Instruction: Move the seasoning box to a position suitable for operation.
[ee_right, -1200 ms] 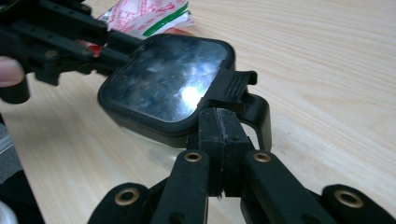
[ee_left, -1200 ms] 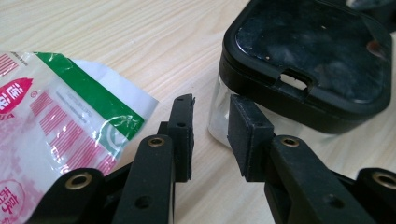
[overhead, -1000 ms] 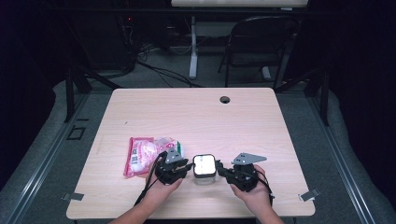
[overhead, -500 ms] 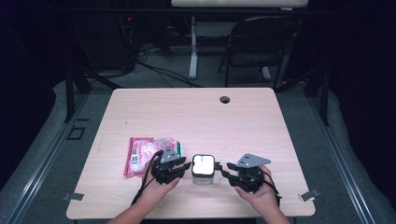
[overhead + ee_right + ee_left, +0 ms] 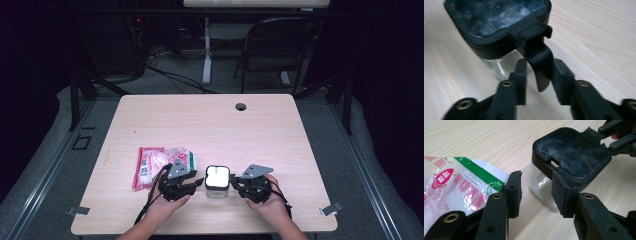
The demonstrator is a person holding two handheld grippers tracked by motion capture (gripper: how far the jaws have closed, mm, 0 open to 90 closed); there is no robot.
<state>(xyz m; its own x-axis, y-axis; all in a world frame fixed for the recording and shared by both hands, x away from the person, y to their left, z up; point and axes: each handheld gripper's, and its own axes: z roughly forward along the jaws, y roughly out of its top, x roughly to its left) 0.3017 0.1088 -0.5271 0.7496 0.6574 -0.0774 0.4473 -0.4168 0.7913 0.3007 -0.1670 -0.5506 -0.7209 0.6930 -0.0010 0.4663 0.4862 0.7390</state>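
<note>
A small clear container (image 5: 217, 181) with a black lid stands near the table's front edge. My left gripper (image 5: 199, 181) is at its left side. In the left gripper view its jaws (image 5: 536, 192) have just been opening. One pad (image 5: 562, 192) rests by the container's (image 5: 571, 150) near corner and the other by the bag (image 5: 456, 185), with bare table between them. My right gripper (image 5: 234, 181) is at the container's right. Its jaws (image 5: 540, 80) have just been closing, and the lid's hanging latch tab (image 5: 537, 57) sits between the pads, touching both.
A pink and white snack bag (image 5: 155, 165) lies left of the container, under the left gripper's rear. The wooden table (image 5: 210, 125) has a cable hole (image 5: 241, 106) at the back. A chair (image 5: 280, 45) and cables stand beyond. The right gripper's jaws (image 5: 619, 135) show past the lid.
The right hand has shifted a little and sunk slightly toward the container's right side. The left hand has stayed put beside the container.
</note>
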